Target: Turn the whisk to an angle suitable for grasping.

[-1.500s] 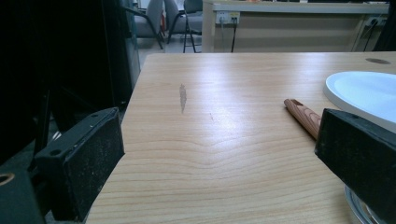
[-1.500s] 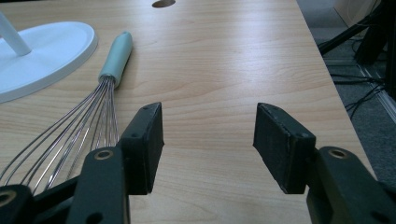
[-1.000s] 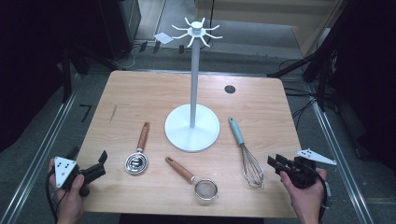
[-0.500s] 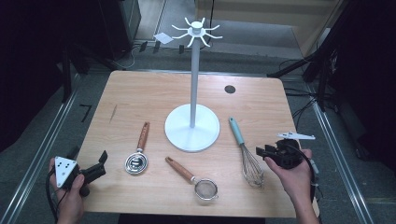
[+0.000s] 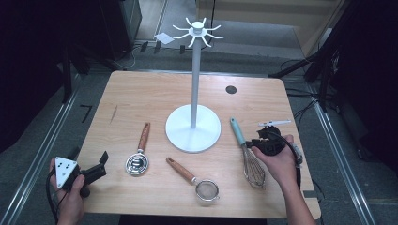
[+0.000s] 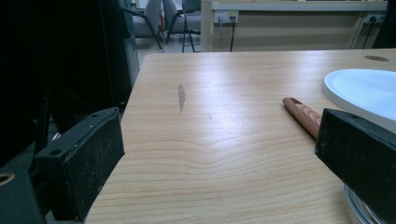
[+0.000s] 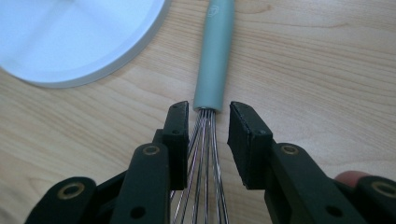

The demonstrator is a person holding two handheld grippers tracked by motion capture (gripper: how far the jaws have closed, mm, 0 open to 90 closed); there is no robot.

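**Kid:** How far along is the job?

**Helper:** Just at the start, I think. The whisk [image 5: 248, 154] lies flat on the table [image 5: 141, 93], and so do the two other tools. The tall white stand [image 5: 193, 126] has hooks [image 5: 196, 33] at the top, and nothing hangs on them.

**Kid:** What is the right gripper [image 7: 208, 114] doing?

**Helper:** It sits low over the whisk. Its fingers [image 7: 180, 126] have just been closing, and now one stands on each side of the wires, right where they meet the handle. There is a small gap on the right side, so I can't tell that they squeeze it yet.

**Kid:** So what is left?

**Helper:** My guess is all of it: pinch the whisk, lift it, and hang it on a hook. Then maybe the same for the other tools.

**Kid:** What does the whisk look like?

**Helper:** It has a smooth blue-green handle and thin shiny wires that spread into a balloon. It lies just right of the stand's round base, handle pointing away from the person.

**Kid:** And the left gripper [image 5: 89, 172]?

**Helper:** It waits at the left edge of the table, fingers wide apart, holding nothing. The spoon with a wooden handle [image 5: 139, 152] and the little strainer [image 5: 197, 180] lie near it, not touched.
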